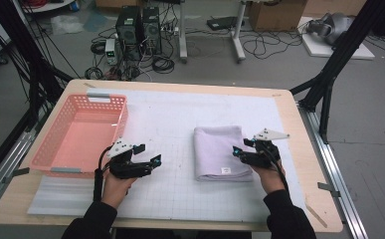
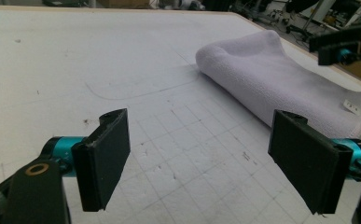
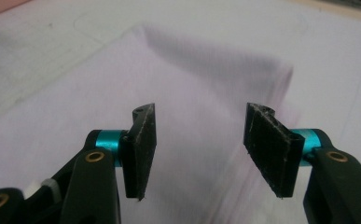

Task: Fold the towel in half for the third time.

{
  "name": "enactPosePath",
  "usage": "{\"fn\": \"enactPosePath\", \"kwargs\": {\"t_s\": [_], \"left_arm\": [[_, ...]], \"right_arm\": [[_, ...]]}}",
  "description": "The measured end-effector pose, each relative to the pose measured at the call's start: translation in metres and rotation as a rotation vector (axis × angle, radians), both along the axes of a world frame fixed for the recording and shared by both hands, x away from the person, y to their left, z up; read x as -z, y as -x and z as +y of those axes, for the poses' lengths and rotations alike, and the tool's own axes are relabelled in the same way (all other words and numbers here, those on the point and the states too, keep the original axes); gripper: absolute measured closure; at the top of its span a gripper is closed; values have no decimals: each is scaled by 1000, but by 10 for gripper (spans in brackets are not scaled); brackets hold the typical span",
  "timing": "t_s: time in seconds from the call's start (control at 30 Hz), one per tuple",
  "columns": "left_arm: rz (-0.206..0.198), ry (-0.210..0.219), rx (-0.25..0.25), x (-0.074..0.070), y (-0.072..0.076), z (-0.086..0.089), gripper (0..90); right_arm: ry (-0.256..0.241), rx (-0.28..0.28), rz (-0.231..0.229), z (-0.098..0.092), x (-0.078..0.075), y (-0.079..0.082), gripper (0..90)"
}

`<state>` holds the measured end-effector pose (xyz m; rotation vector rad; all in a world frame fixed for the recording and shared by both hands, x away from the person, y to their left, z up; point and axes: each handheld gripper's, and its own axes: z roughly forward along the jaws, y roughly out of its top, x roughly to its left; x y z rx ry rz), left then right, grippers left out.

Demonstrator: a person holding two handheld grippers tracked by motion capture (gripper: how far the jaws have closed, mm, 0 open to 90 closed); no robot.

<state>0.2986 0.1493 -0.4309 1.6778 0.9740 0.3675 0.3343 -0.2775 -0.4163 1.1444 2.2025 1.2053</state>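
A folded pale lilac towel (image 1: 220, 152) lies on the white gridded mat, right of centre, with a small label near its front edge. My right gripper (image 1: 243, 147) hovers at the towel's right edge, open, its jaws spread over the cloth (image 3: 197, 93) with nothing between them. Left of the towel, my left gripper (image 1: 147, 154) is open above bare mat and points toward the towel (image 2: 281, 79). Its jaws stand wide apart and hold nothing. The other gripper's jaw tips (image 2: 343, 44) show beyond the towel in the left gripper view.
A pink plastic basket (image 1: 115, 107) sits at the left of the table, close behind my left hand. The white mat (image 1: 180, 119) covers most of the wooden tabletop. Black frame posts stand at both sides; computers and cables lie on the floor beyond.
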Motion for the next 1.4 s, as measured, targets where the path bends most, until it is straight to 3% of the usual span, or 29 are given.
{"fn": "enactPosePath", "kwargs": {"t_s": [0.07,0.13,0.17,0.23,0.43,0.6,0.7,0.9,0.97,1.0,1.03,1.1,1.23,1.27,1.4], "left_arm": [[-1,-1,1,0,0,0,210],[-3,3,0,0,-1,-1,210],[-3,2,1,0,-1,-1,210],[-3,3,2,0,0,-1,210],[-2,6,4,0,0,-1,210],[-5,7,1,0,-1,-1,210],[-8,4,2,-1,-1,-1,209],[-13,2,4,-1,0,-3,207],[-11,5,0,-1,0,-3,205],[-13,7,0,-2,0,-2,205],[-19,11,5,-3,0,-2,205],[-20,10,3,-3,0,-2,205],[-23,18,3,-4,0,-1,205],[-22,21,-1,-3,0,-1,205],[-21,16,0,-3,-1,-1,201]], "right_arm": [[4,-4,43,-5,9,9,434],[60,-14,78,-7,18,14,437],[65,-18,95,-8,21,14,436],[29,-10,111,-12,22,15,435],[-1,0,142,-23,23,17,420],[-16,-25,60,-30,6,35,410],[-9,-14,8,-32,3,42,391],[24,-29,19,-27,7,44,370],[25,-59,61,-25,16,44,375],[25,-59,61,-25,16,44,375],[51,-76,94,-26,22,43,376],[44,-77,103,-29,22,44,374],[46,-86,99,-33,16,46,373],[11,-76,80,-39,12,48,371],[-46,-33,24,-47,5,50,344]]}}
